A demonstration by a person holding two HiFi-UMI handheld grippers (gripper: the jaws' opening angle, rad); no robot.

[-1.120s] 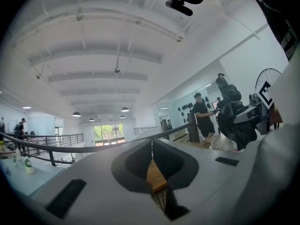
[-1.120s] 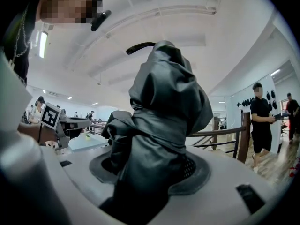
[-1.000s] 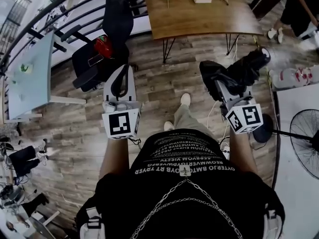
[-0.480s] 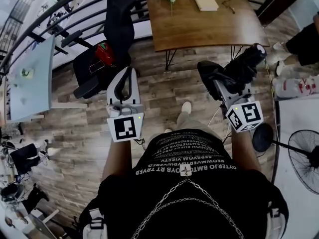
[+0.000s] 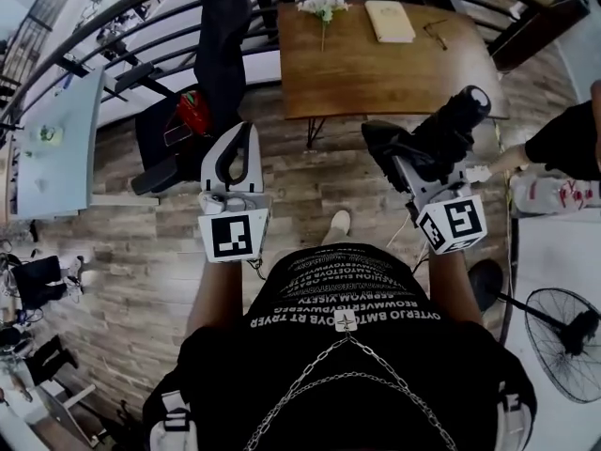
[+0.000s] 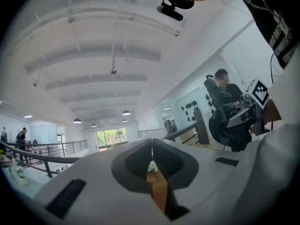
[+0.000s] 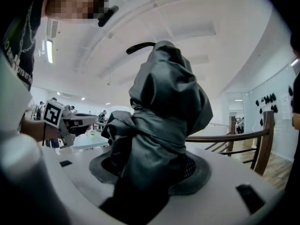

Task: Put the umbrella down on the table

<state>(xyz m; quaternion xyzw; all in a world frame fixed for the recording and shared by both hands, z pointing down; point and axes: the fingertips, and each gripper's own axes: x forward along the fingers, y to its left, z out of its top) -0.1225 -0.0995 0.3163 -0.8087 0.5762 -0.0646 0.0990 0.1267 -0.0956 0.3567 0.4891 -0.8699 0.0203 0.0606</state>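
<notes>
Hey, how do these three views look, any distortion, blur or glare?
Head view: sharp, though the fisheye bows the table. Left gripper view: dark round vignette, ceiling washed out, the near jaws soft. Right gripper view: the umbrella looms dark against bright light, with a mosaic patch at top left.

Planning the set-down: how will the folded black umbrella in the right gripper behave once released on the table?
The folded black fabric umbrella bunches loosely at the right gripper, so its canopy likely flops while the core stays stiff. Its roughly cylindrical shape may roll on the brown wooden table, though loose folds should damp that.
</notes>
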